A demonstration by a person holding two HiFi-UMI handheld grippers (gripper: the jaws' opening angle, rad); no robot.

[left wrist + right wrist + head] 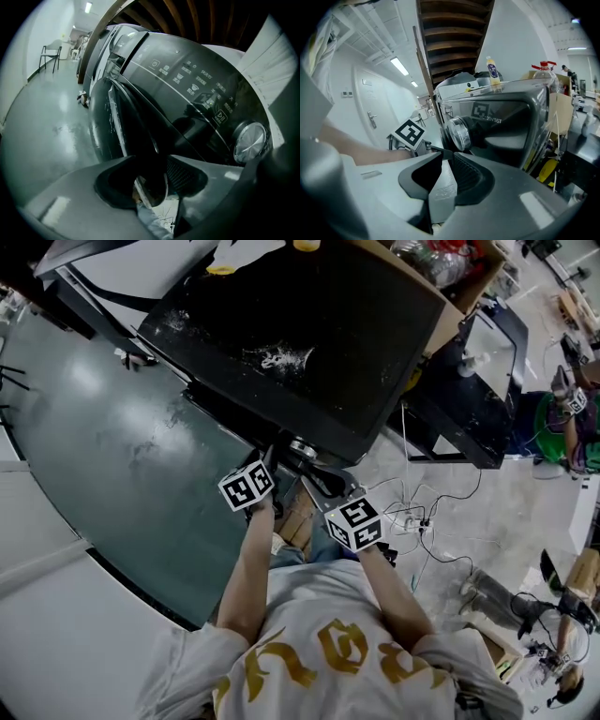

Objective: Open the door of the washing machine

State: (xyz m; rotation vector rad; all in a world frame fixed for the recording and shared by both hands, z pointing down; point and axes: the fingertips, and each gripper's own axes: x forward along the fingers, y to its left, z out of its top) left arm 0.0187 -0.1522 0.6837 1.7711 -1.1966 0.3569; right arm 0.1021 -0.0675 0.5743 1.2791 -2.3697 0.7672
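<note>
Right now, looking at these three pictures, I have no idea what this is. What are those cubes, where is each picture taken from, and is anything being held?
A person stands at a black washing machine, holding a hand tool in each hand. The patterned cubes are part of those tools. The head view looks down from the person's head; the other two come from cameras on each tool. The left gripper appears closed on the edge of the door. The right gripper is shut and empty, facing the dial. A bottle stands on top of the machine.
</note>
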